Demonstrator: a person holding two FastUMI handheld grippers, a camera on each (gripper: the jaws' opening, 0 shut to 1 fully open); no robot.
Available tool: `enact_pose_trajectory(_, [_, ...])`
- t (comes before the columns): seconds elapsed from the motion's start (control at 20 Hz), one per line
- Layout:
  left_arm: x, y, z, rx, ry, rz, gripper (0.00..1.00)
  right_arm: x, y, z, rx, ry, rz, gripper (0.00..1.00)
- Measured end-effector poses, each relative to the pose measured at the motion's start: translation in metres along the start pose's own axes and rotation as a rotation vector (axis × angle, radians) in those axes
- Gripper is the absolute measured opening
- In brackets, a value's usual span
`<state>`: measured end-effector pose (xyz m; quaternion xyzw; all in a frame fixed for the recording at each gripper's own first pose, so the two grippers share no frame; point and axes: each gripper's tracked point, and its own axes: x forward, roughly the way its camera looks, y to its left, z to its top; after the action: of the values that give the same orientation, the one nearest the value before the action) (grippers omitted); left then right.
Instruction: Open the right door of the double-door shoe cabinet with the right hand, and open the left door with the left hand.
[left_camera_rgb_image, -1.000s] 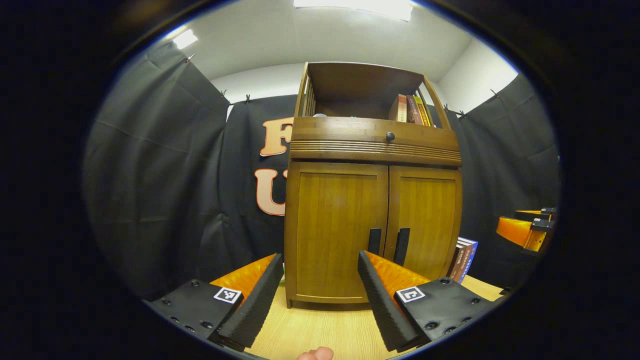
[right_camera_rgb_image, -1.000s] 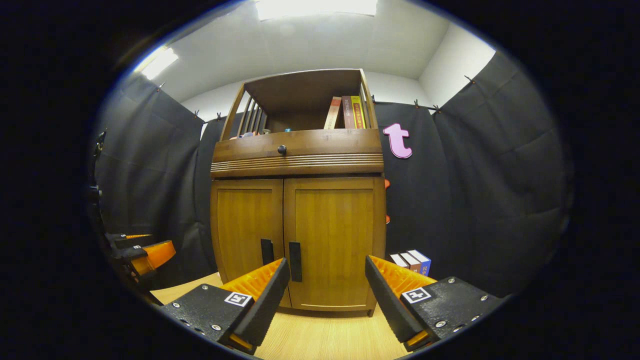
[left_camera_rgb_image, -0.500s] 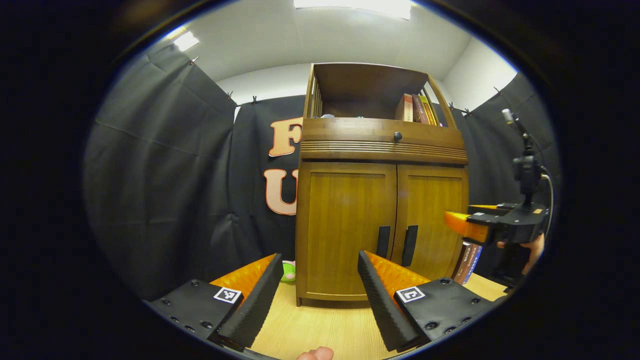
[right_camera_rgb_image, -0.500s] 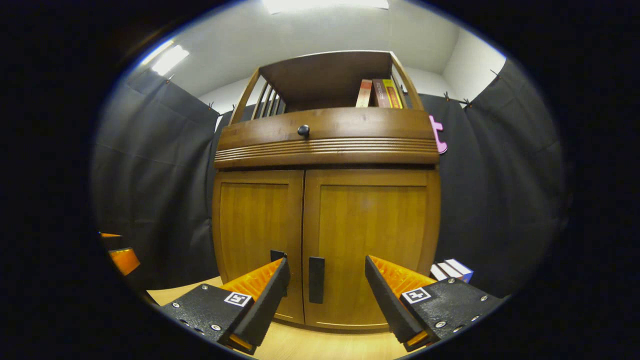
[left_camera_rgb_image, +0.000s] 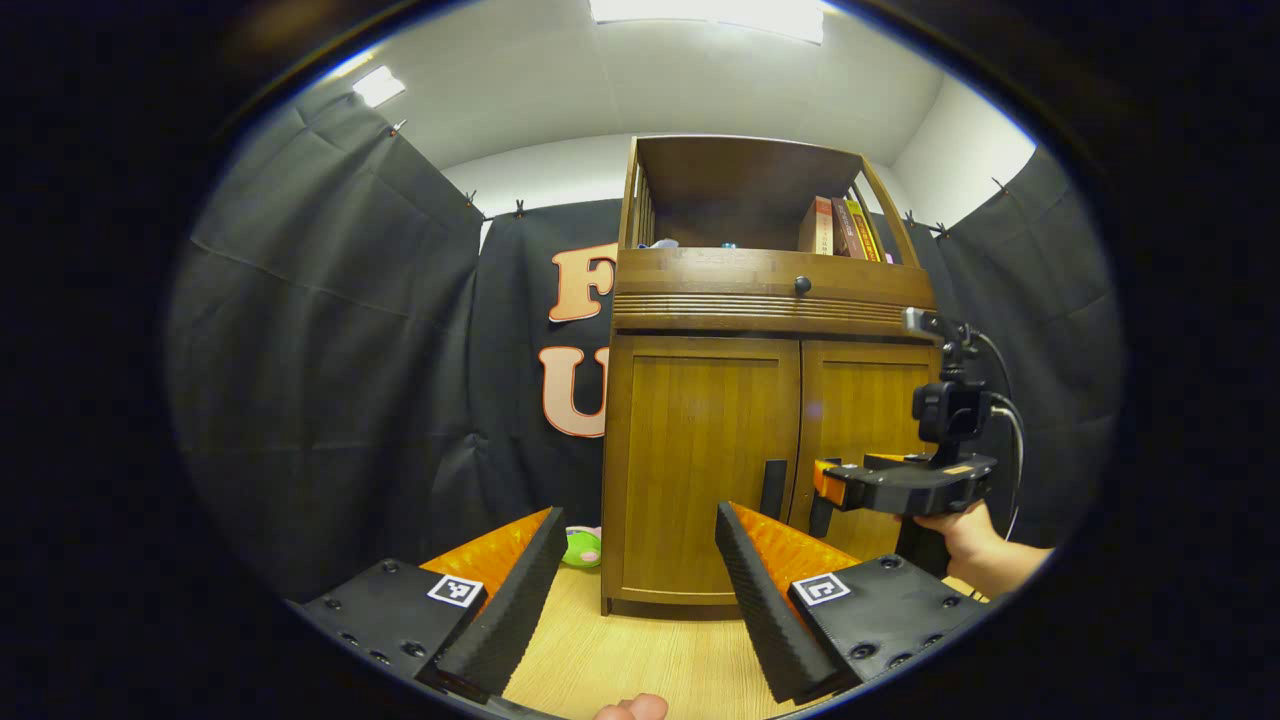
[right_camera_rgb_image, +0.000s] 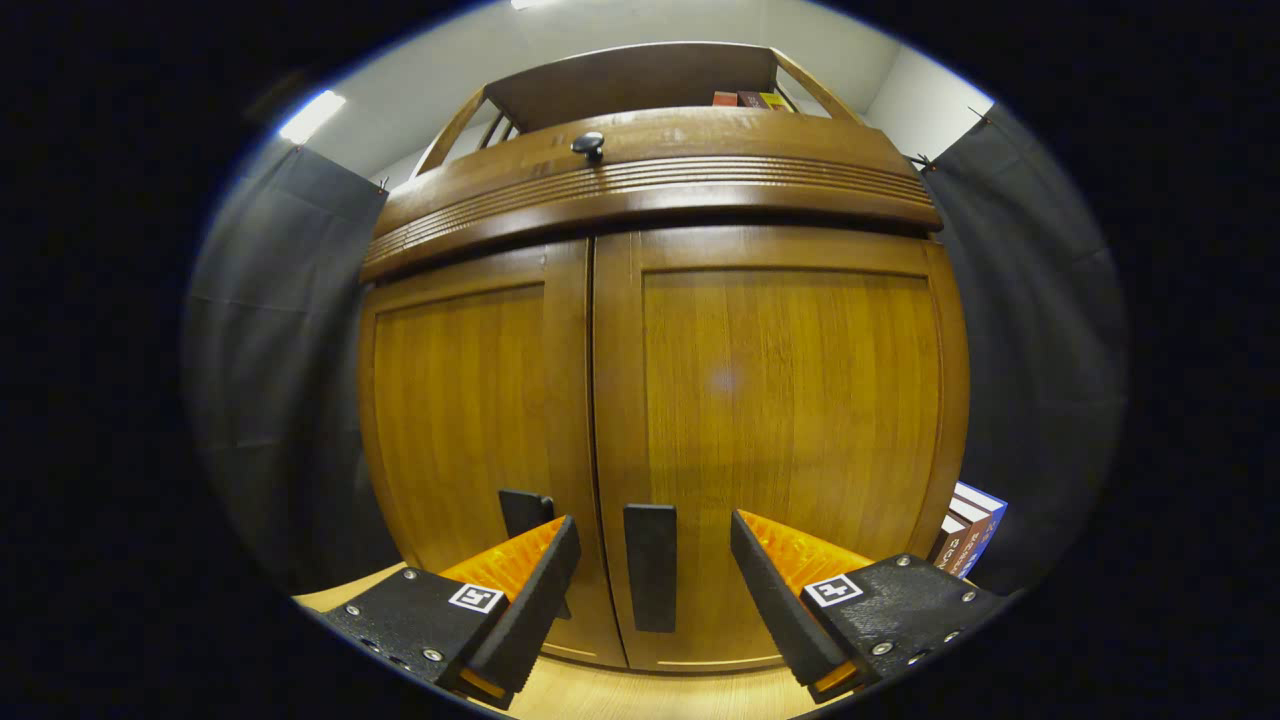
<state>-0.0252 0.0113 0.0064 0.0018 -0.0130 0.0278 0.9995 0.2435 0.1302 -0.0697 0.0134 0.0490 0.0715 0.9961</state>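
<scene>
1. The right gripper (right_camera_rgb_image: 650, 585), jaws spread, frames the black handle (right_camera_rgb_image: 650, 580) of the right door (right_camera_rgb_image: 790, 400) of the shoe cabinet (left_camera_rgb_image: 765, 300); both doors stand closed.
2. Farther back, the left gripper (left_camera_rgb_image: 630, 590) hangs with jaws spread, well short of the left door (left_camera_rgb_image: 700, 470).
3. Risk: the left handle (right_camera_rgb_image: 522, 512) sits just beside the right one, so a drift left could catch the wrong door.
4. Closing too shallow on the slim handle could let the fingers slip off when pulling.
</scene>
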Motion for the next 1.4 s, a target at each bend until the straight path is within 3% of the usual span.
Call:
enact_pose_trajectory(0.15, [0.003, 0.005, 0.0, -0.004, -0.002, 0.0, 0.97, 0.016, -0.003, -0.005, -0.007, 0.002, -0.016, 0.94])
enact_pose_trajectory(0.2, [0.004, 0.008, 0.001, -0.006, -0.002, 0.002, 0.94, 0.019, -0.005, -0.005, -0.016, -0.005, -0.027, 1.0])
enact_pose_trajectory(0.25, [0.005, 0.009, 0.001, -0.008, -0.003, 0.003, 0.94, 0.021, -0.007, -0.006, -0.028, -0.007, -0.038, 0.93])
enact_pose_trajectory(0.3, [0.004, 0.011, 0.0, -0.006, -0.004, 0.005, 0.94, 0.026, -0.009, -0.007, -0.035, -0.006, -0.041, 0.93])
enact_pose_trajectory(0.35, [0.005, 0.014, 0.0, -0.002, -0.003, 0.009, 0.94, 0.03, -0.008, -0.008, -0.035, -0.003, -0.04, 1.0])
enact_pose_trajectory(0.4, [0.007, 0.017, -0.001, 0.001, -0.003, 0.014, 0.94, 0.033, -0.007, -0.009, -0.032, 0.002, -0.04, 0.8])
enact_pose_trajectory(0.45, [0.009, 0.019, -0.002, 0.002, -0.001, 0.021, 0.95, 0.036, -0.006, -0.01, -0.028, 0.009, -0.04, 0.91])
enact_pose_trajectory(0.5, [0.01, 0.022, -0.003, 0.001, 0.001, 0.028, 0.95, 0.037, -0.006, -0.012, -0.027, 0.015, -0.044, 0.88])
enact_pose_trajectory(0.55, [0.011, 0.025, -0.004, -0.003, 0.005, 0.034, 0.95, 0.04, -0.009, -0.014, -0.031, 0.02, -0.054, 0.97])
enact_pose_trajectory(0.6, [0.013, 0.028, -0.004, -0.007, 0.006, 0.038, 0.95, 0.041, -0.01, -0.019, -0.03, 0.036, -0.054, 0.94])
enact_pose_trajectory(0.65, [0.014, 0.028, -0.003, -0.008, 0.005, 0.04, 0.95, 0.043, -0.009, -0.016, -0.028, 0.016, -0.054, 0.81])
enact_pose_trajectory(0.7, [0.013, 0.029, -0.002, -0.006, 0.003, 0.043, 0.95, 0.043, -0.009, -0.018, -0.031, 0.021, -0.053, 0.91])
enact_pose_trajectory(0.75, [0.014, 0.03, -0.001, -0.001, 0.001, 0.046, 0.95, 0.042, -0.009, -0.017, -0.035, 0.01, -0.051, 0.78])
enact_pose_trajectory(0.8, [0.015, 0.031, 0.0, 0.002, -0.002, 0.047, 0.95, 0.041, -0.009, -0.02, -0.034, 0.017, -0.044, 0.88])
enact_pose_trajectory(0.85, [0.016, 0.03, 0.001, 0.003, -0.005, 0.044, 0.94, 0.04, -0.006, -0.021, -0.025, 0.018, -0.036, 0.74])
enact_pose_trajectory(0.9, [0.018, 0.027, 0.002, 0.002, -0.006, 0.04, 0.95, 0.041, -0.002, -0.022, -0.017, 0.022, -0.027, 0.76])
enact_pose_trajectory(0.95, [0.018, 0.025, 0.003, 0.0, -0.009, 0.034, 0.95, 0.042, 0.003, -0.02, -0.012, 0.019, -0.01, 0.7])
enact_pose_trajectory(1.05, [0.021, 0.021, 0.005, 0.0, -0.015, 0.021, 0.95, 0.043, 0.007, -0.02, -0.01, 0.004, 0.0, 0.41])
enact_pose_trajectory(1.4, [0.02, 0.007, 0.001, -0.008, -0.011, 0.0, 0.95, 0.042, 0.01, -0.023, -0.024, 0.011, 0.015, 0.31])
